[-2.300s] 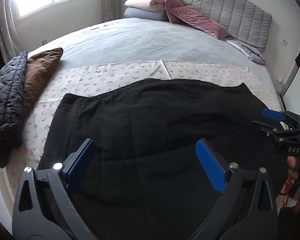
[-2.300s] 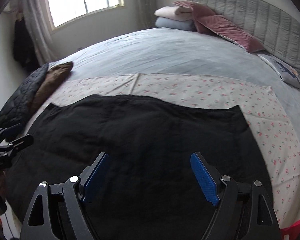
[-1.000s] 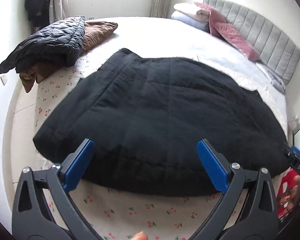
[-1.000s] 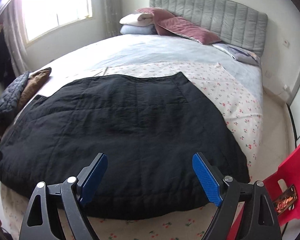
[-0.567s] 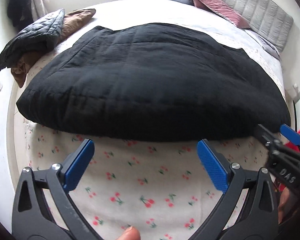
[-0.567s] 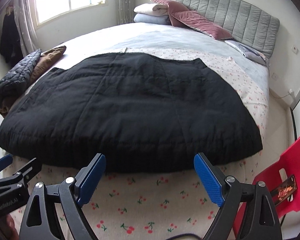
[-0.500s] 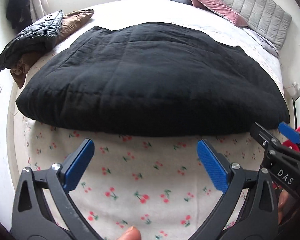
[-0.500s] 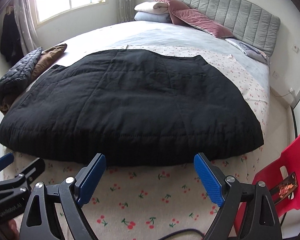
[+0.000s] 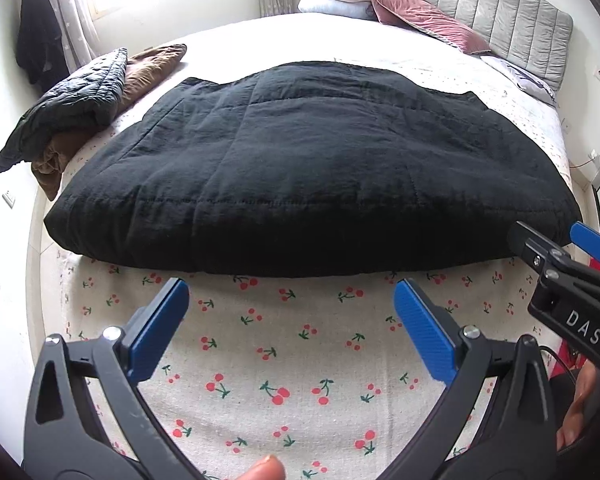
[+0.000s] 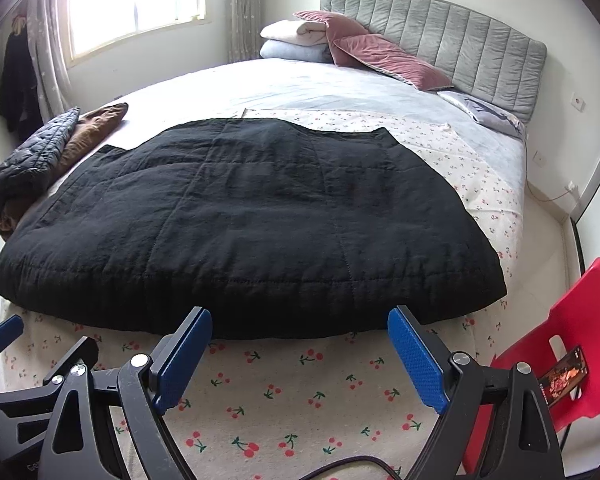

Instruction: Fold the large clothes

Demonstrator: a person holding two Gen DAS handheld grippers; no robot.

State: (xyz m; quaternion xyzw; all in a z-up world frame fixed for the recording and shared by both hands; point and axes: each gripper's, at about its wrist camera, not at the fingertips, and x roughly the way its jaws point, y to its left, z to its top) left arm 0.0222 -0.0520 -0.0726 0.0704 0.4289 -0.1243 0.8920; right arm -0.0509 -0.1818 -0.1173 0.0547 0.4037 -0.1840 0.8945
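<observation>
A large black quilted garment (image 9: 312,176) lies flat across the cherry-print sheet (image 9: 284,364) on the bed; it also shows in the right wrist view (image 10: 244,224). My left gripper (image 9: 292,316) is open and empty, held over the sheet just short of the garment's near hem. My right gripper (image 10: 300,340) is open and empty, also just short of the near hem. The right gripper shows at the right edge of the left wrist view (image 9: 556,248), by the garment's right corner. The left gripper shows at the lower left of the right wrist view (image 10: 40,352).
A dark quilted jacket (image 9: 72,100) and a brown garment (image 9: 152,68) are piled at the bed's left edge. Pillows (image 10: 340,44) and a grey headboard (image 10: 460,48) are at the far end. A red chair (image 10: 572,344) with a phone on it stands at the right.
Both grippers have pulled back from over the garment to beyond its near hem, above the cherry-print sheet. Both stayed open. The garment lies as it did.
</observation>
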